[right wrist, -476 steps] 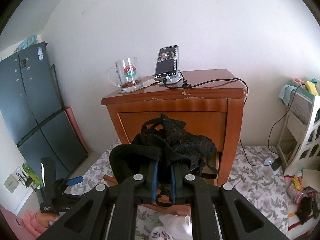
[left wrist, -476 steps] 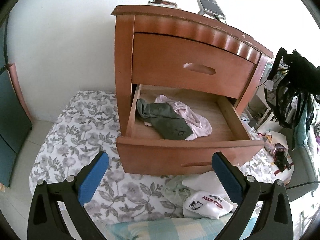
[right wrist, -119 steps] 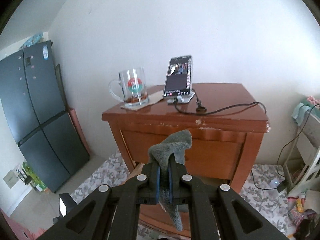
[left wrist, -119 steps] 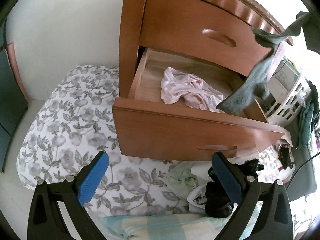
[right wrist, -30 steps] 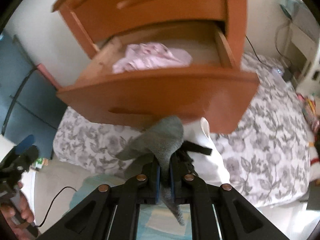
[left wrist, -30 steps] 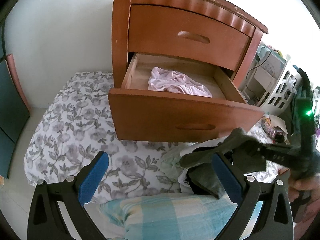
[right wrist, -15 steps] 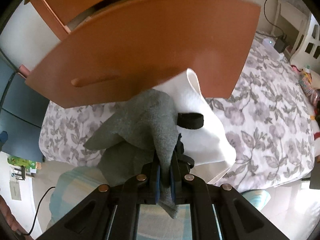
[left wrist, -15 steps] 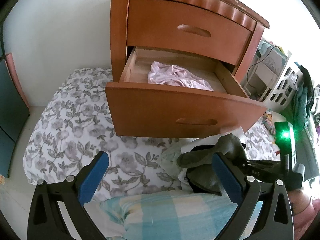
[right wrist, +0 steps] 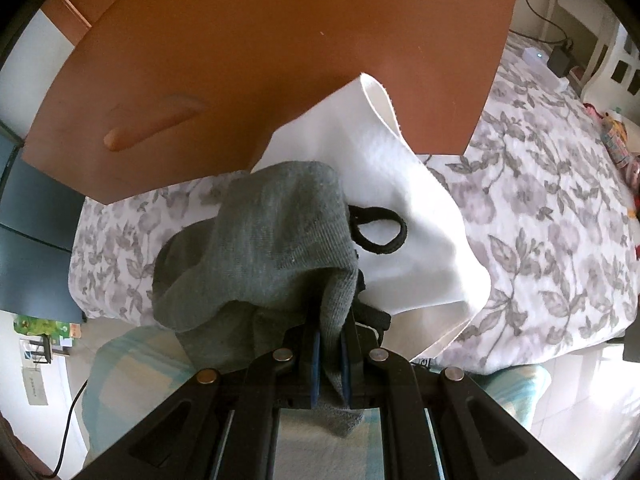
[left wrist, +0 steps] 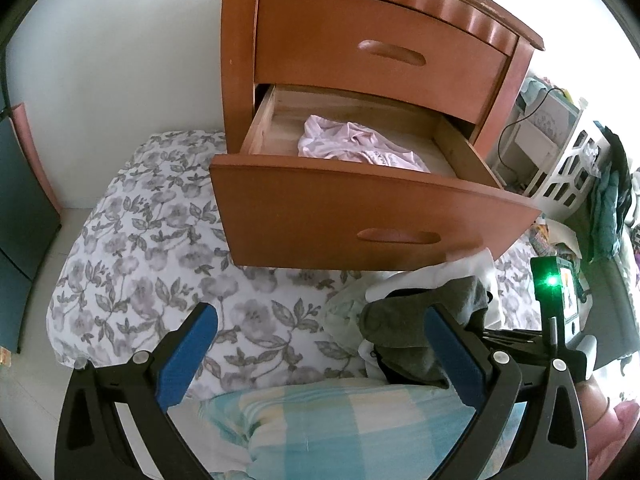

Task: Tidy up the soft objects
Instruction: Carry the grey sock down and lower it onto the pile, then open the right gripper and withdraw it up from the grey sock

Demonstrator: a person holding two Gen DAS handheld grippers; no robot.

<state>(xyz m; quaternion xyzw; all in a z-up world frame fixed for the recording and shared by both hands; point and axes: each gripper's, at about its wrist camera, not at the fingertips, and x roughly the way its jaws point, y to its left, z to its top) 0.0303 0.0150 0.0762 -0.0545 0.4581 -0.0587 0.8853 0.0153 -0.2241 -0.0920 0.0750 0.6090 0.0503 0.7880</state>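
My right gripper point(right wrist: 329, 354) is shut on a grey sock point(right wrist: 260, 248), low over a heap of clothes in front of the nightstand. The sock point(left wrist: 424, 320) slumps onto a white cloth point(right wrist: 392, 216) and a black strap point(right wrist: 378, 228). In the left wrist view my left gripper point(left wrist: 320, 352) stands open and holds nothing, above the floral sheet point(left wrist: 140, 240). The nightstand's lower drawer point(left wrist: 360, 216) is pulled out, with a pink garment point(left wrist: 356, 148) inside. The right gripper's body point(left wrist: 560, 320) shows at the right edge, a green light lit on it.
A blue and yellow checked cloth point(left wrist: 340, 424) lies nearest me. A white basket shelf point(left wrist: 568, 172) and hanging dark clothes point(left wrist: 612, 200) stand to the right of the nightstand. A dark panel point(left wrist: 20, 220) leans at the left wall. A cable point(right wrist: 68, 432) runs over the floor.
My right gripper has sunk with the grey sock from in front of the drawer down onto the clothes heap. The sock now bunches on the white cloth. The left gripper has stayed put.
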